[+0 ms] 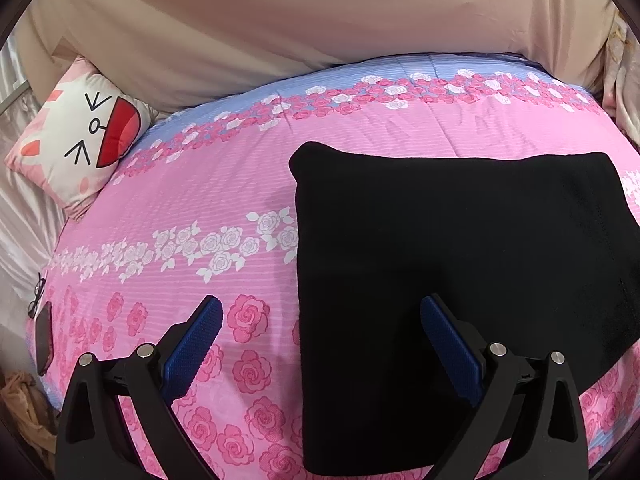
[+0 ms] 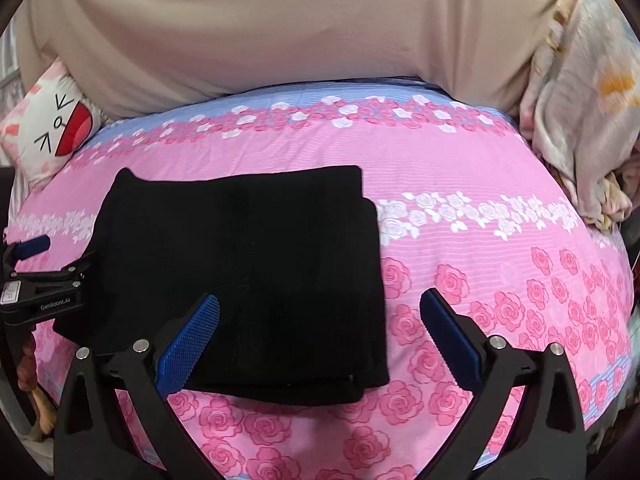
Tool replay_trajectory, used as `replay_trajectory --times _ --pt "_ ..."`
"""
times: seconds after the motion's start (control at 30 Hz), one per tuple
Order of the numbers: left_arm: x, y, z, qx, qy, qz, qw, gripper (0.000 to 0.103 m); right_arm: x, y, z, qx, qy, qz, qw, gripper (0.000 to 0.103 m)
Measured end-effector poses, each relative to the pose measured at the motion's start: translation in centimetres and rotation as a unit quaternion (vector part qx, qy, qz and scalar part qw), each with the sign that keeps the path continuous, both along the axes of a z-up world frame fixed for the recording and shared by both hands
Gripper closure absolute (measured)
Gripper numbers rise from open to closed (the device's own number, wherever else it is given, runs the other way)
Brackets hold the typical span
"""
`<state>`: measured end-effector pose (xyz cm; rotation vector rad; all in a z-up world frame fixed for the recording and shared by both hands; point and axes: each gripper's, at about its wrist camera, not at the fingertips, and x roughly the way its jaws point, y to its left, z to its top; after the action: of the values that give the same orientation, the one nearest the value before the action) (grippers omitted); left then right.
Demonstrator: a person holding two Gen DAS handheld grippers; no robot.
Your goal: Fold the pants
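The black pants (image 2: pixel 240 276) lie folded into a thick, soft rectangle on the bed's pink rose-print quilt (image 2: pixel 480 280). Left tongs (image 1: pixel 321 334) and right tongs (image 2: pixel 320 330) both hover apart, ridged blue pads (image 1: pixel 198 344) empty, over the bundle's near edge

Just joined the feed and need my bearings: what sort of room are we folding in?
Most likely a bedroom: the black pants lie on a bed with a pink rose-print quilt, and a cartoon cat pillow rests at its corner.
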<state>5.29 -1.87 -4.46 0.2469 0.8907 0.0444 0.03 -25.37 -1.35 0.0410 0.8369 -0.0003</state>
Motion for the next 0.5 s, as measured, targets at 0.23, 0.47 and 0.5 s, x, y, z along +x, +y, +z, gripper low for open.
replay_trajectory --times 0.23,0.47,0.5 --pt "-0.3 0.0 0.1 0.0 -0.002 0.001 1.0 0.005 -0.4 -0.5 -0.2 0.014 0.003 -0.007 1.0 0.005" --pt "-0.7 0.5 0.3 -0.02 -0.002 0.001 0.9998 0.005 -0.4 -1.9 -0.8 0.062 0.019 0.004 0.998 0.005" --pt "-0.7 0.8 0.3 -0.038 0.006 -0.003 0.9992 0.005 -0.2 -2.4 -1.1 0.088 0.024 0.008 0.996 0.005"
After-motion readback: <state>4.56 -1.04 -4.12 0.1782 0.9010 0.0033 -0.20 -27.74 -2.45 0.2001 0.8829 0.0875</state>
